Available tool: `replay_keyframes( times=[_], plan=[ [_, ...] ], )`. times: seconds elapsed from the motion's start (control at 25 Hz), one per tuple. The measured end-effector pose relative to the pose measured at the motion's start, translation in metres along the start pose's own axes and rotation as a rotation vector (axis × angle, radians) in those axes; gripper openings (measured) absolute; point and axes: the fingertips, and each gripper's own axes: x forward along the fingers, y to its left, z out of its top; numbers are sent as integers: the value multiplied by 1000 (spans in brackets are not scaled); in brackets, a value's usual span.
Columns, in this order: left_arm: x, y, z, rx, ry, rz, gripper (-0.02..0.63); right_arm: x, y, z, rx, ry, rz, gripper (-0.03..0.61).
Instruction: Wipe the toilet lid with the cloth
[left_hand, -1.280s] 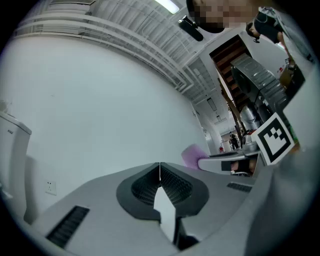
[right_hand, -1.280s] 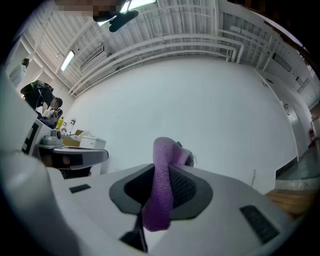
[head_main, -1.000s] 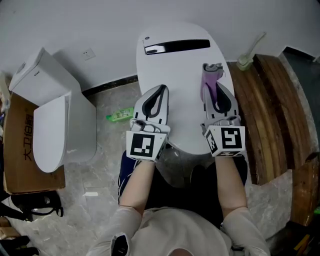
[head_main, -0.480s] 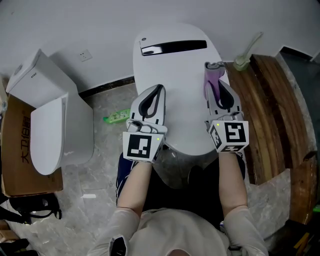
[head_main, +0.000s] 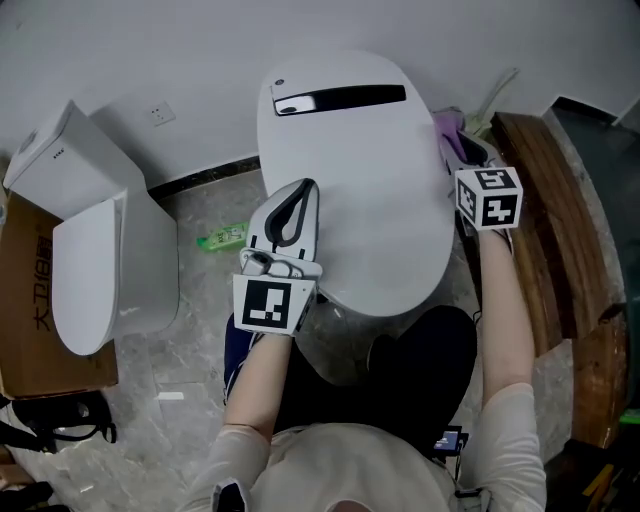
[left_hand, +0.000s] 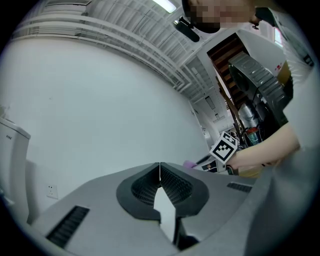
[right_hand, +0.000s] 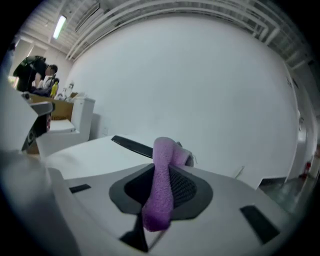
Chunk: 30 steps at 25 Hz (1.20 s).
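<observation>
— What are the tongs doing?

— The left tongs (head_main: 306, 186) are fully closed: in the left gripper view the two tips (left_hand: 160, 167) meet in one line, with nothing between them. They sit over the front-left part of the toilet lid (head_main: 350, 190); I cannot tell whether they touch it.

— And the other pair?

— The right tongs (head_main: 457, 140) are clamped on the cloth (head_main: 445, 128) at the lid's right edge, toward the back. In the right gripper view the cloth (right_hand: 161, 190) runs up between the ribbed pads of the tongs (right_hand: 167, 155) and folds over their tips.

— Any writing to read?

— Only orange Chinese characters on the cardboard box (head_main: 45, 300) at the left, beside the second toilet (head_main: 100, 260); too small to make out surely. The green bottle (head_main: 225, 238) on the floor has a label, unreadable. The cubes on both tongs carry black-and-white square markers.

— How do the cloth and lid look?

— The cloth is purple, fuzzy, bunched into a thick strip. The lid is plain glossy white, shut flat, with a black strip (head_main: 340, 98) across its back edge near the wall.
</observation>
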Motion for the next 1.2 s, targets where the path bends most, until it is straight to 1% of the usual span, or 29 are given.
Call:
replay_keyframes(
  times=[0.08, 0.16, 0.36, 0.44, 0.56, 0.64, 0.76, 1.0, 1.08, 1.2],
  plan=[
    [0, -2, 3, 12, -27, -15, 15, 16, -7, 0, -127, 27, 27, 89],
    [0, -1, 5, 15, -27, -16, 15, 34, -6, -2, -260, 53, 80, 89],
    [-1, 2, -2, 12, 22, 15, 15, 78, 13, -4, -616, 126, 264, 89],
    [-1, 3, -6, 8, 40, 27, 15, 94, 16, -6, -742, 149, 320, 89],
    [1, 3, -7, 33, 49, 35, 15, 115, 16, -14, -912, 183, 357, 87],
    [1, 1, -8, 52, 59, 34, 15, 123, 15, -19, -1004, 199, 363, 87],
    [2, 0, -12, 59, 72, 33, 15, 132, 16, -23, -1097, 206, 363, 87],
    [4, -4, -18, 72, 88, 31, 15, 138, 18, -32, -1193, 231, 370, 86],
    [5, -5, -19, 71, 89, 27, 15, 136, 20, -35, -1198, 239, 372, 83],
    [5, -4, -18, 59, 85, 22, 15, 131, 22, -38, -1174, 259, 401, 82]
  ],
)
